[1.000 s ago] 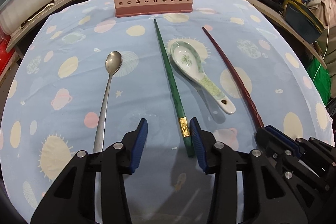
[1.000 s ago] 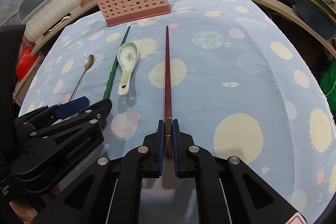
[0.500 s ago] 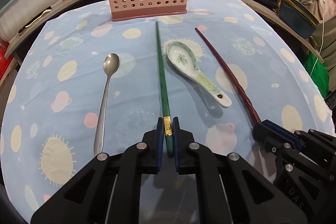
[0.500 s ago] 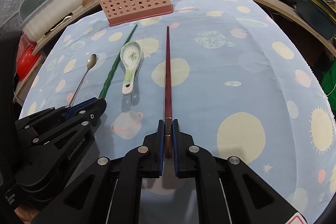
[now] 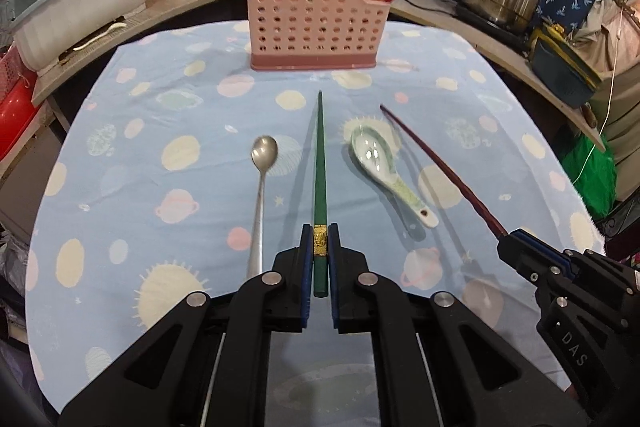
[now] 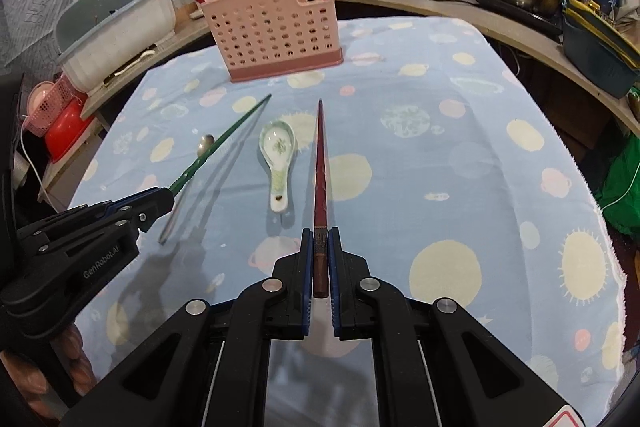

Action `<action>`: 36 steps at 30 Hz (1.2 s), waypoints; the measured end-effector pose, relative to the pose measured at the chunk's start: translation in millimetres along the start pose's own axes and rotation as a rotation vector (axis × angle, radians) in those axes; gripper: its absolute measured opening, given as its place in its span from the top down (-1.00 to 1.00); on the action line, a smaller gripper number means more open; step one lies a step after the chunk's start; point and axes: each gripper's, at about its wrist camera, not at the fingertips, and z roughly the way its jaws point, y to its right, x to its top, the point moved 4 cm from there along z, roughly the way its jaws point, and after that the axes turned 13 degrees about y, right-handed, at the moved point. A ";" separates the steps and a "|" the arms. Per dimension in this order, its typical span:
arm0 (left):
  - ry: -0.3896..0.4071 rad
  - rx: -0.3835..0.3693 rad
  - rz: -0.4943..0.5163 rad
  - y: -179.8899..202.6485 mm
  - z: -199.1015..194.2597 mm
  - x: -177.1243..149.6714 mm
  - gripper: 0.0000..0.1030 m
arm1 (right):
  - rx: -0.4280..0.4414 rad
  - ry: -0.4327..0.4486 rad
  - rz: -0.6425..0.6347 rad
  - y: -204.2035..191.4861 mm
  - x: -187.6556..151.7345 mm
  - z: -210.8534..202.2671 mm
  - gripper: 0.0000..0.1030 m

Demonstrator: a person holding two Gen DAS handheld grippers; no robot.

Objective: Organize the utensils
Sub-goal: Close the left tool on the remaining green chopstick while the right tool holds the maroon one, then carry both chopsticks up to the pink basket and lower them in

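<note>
Left gripper (image 5: 320,253) clamped on green chopstick (image 5: 319,163), right gripper (image 6: 320,255) on red chopstick (image 6: 320,163), both gripped at butt ends, tips aimed far toward pink holder (image 5: 316,23), likely for tip-first insertion. Spoons (image 5: 386,163) left lying between.

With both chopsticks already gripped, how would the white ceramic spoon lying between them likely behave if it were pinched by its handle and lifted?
The ceramic spoon looks glazed and shiny, so it is probably slippery between pads. Its wide bowl likely makes it bowl-heavy, apt to droop when pinched at the thin handle end. Being ceramic, it would probably chip if dropped, though the tablecloth may soften that.
</note>
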 end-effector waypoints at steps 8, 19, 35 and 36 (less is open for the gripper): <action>0.068 -0.007 -0.015 -6.9 -28.8 36.0 0.87 | 0.013 0.097 -0.002 -4.3 41.6 -29.0 0.87; 0.172 -0.022 -0.004 -10.4 -54.6 97.1 0.87 | 0.035 0.242 -0.027 -18.1 114.4 -55.7 0.87; 0.314 -0.050 0.044 1.0 -66.1 224.0 0.87 | 0.070 0.387 -0.042 -27.8 228.6 -56.5 0.86; 0.327 -0.048 0.047 2.1 -67.0 233.1 0.87 | 0.073 0.397 -0.044 -28.6 238.7 -54.6 0.87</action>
